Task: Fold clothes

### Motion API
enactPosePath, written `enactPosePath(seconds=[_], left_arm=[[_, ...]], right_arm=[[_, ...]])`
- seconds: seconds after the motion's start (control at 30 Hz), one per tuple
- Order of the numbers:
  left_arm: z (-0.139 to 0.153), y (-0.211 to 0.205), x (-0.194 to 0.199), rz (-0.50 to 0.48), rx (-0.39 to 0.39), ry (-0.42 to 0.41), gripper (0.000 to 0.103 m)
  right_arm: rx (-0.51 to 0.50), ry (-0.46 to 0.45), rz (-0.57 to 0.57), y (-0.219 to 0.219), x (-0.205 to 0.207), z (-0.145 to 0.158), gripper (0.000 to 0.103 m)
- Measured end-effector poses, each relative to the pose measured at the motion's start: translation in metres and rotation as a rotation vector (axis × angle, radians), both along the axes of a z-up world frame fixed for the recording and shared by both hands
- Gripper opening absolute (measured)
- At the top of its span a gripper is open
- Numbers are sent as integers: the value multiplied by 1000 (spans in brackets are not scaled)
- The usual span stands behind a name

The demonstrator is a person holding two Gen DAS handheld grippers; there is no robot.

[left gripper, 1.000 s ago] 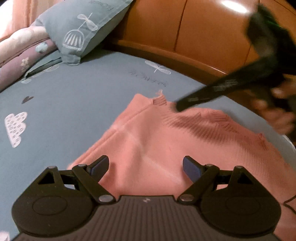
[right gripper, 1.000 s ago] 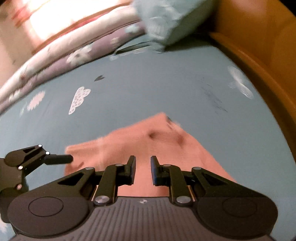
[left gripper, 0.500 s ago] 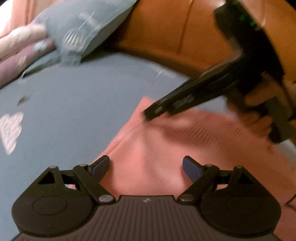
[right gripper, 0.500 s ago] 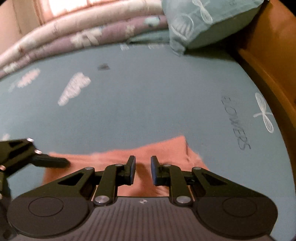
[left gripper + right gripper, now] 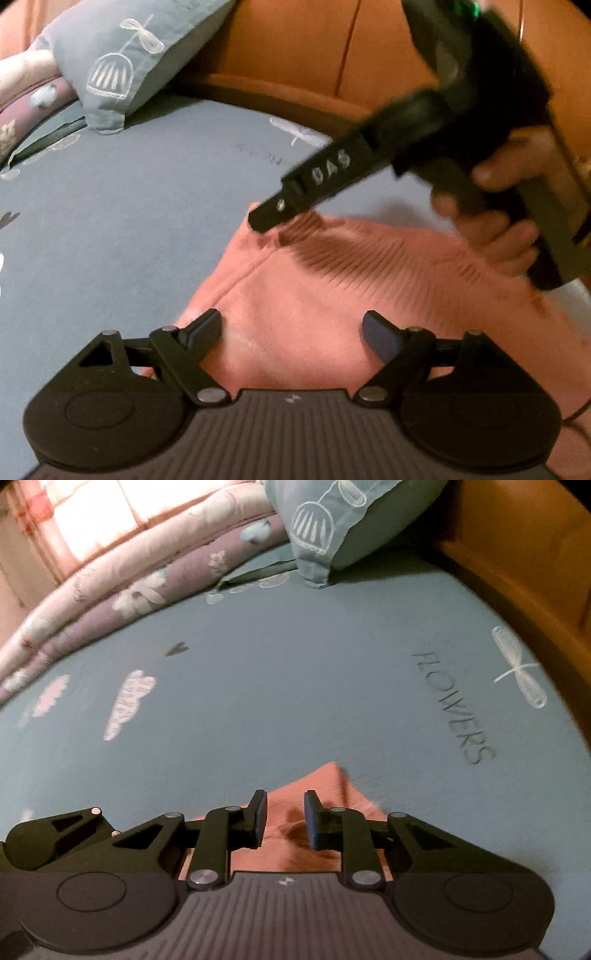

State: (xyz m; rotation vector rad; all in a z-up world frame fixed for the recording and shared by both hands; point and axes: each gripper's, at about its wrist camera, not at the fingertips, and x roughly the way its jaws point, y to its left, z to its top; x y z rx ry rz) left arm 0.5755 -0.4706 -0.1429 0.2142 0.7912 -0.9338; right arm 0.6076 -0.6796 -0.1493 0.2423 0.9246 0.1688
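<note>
A pink knit sweater (image 5: 332, 295) lies on the blue bed sheet (image 5: 129, 221). My left gripper (image 5: 291, 325) hovers open over its near part, nothing between the fingers. In the left wrist view my right gripper (image 5: 266, 218), held by a hand (image 5: 498, 236), has its tip at the sweater's far ribbed corner, where the knit bunches and creases fan out. In the right wrist view that gripper (image 5: 285, 805) has its fingers a narrow gap apart with the sweater corner (image 5: 332, 779) pinched between them.
A blue-grey pillow (image 5: 343, 524) leans on the wooden headboard (image 5: 535, 572) at the far end. A folded pink and purple quilt (image 5: 129, 583) runs along the far left. The printed sheet (image 5: 295, 683) stretches beyond the sweater.
My right gripper has swung in from the right and come down onto the sweater's far corner. The left gripper stays open over the near part.
</note>
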Motion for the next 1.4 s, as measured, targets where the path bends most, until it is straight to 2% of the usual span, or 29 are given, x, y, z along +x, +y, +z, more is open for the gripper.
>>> enactPosePath(seconds=[0.07,0.1,0.2,0.27,0.37,0.43,0.53,0.63,0.67,0.87,0.97,1.03,1.1,1.13,1.17,1.23,1.3,1.33,1.4], left_arm=[[-6,-1,5,-19,-41,19,85],[-10,-2,6,-6,-32,21,81],[-11,0,6,29,-22,38,83],[-1,7,3,44,-39,66,83],[12,23,-5,30,-82,86,85],[10,31,-2,30,-75,82,86],[-10,48,4,129,-30,133,85],[-24,71,16,157,-117,178,84],[-23,73,17,164,-121,191,83],[-7,83,23,193,-122,255,80],[4,86,21,170,-172,289,81],[2,83,23,152,-225,355,83],[-10,80,29,172,-216,407,83],[-17,80,33,203,-188,419,83],[-23,83,36,236,-164,414,80],[-25,92,36,230,-173,397,79],[-21,96,33,217,-146,371,78],[-19,96,31,206,-124,356,78],[-12,92,24,208,-74,332,76]], right_arm=[[-49,25,24,4,7,-13,28],[-76,33,21,5,13,-20,24],[31,52,-51,-15,21,-20,21],[29,64,-95,-21,16,-6,26],[27,38,-48,-13,-3,14,33],[36,47,6,-4,-12,15,37],[15,77,62,1,-24,7,37],[58,104,12,-11,-28,-6,34],[78,99,-6,-17,-30,-6,32],[21,108,-64,-26,-42,4,32],[124,97,37,-19,-53,16,36],[149,114,63,-20,-57,10,43],[173,131,89,-21,-62,4,44],[185,140,102,-22,-64,1,44],[197,149,115,-22,-66,-2,41],[221,166,141,-23,-71,-8,32],[248,185,157,-27,-76,-14,16],[273,201,115,-41,-81,-17,6],[297,217,47,-55,-90,-13,9]])
